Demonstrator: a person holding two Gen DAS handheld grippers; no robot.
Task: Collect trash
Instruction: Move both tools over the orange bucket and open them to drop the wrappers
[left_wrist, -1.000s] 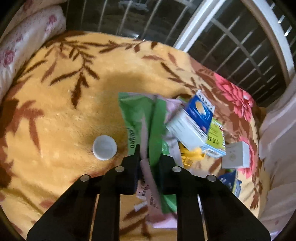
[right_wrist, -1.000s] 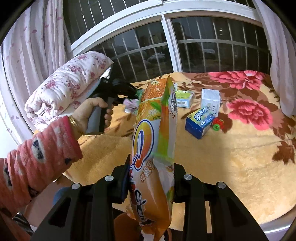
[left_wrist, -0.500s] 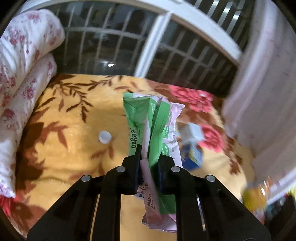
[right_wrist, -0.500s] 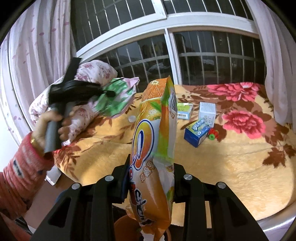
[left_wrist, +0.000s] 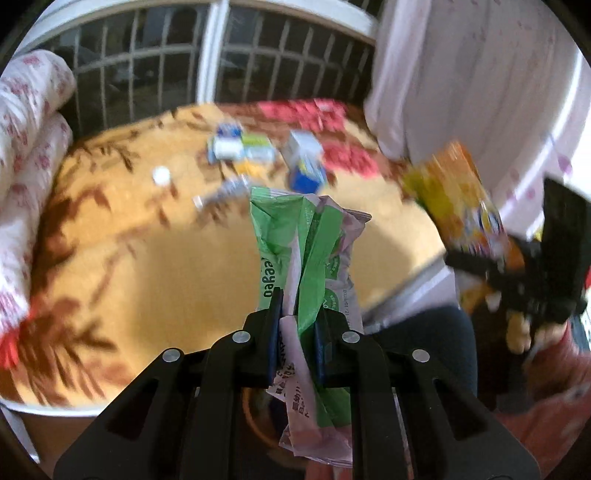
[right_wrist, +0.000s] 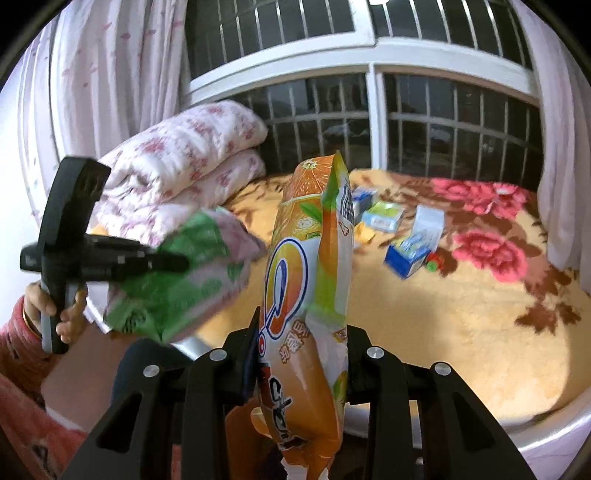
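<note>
A home bedroom: floral blanket (right_wrist: 461, 332), folded quilt (right_wrist: 177, 166), curtains (right_wrist: 110, 74) beside a barred window (right_wrist: 424, 122)

Crumpled green-pink wrapper (left_wrist: 308, 258) upright, clamped; orange snack bag (right_wrist: 310, 295) upright, clamped; boxes (right_wrist: 410, 251) on blanket.

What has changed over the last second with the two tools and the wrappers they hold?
The left tool carried the green wrapper up off the blanket and back past its edge, toward the right tool. The right tool stayed put, shut on the orange snack bag. The boxes remain on the blanket.
</note>
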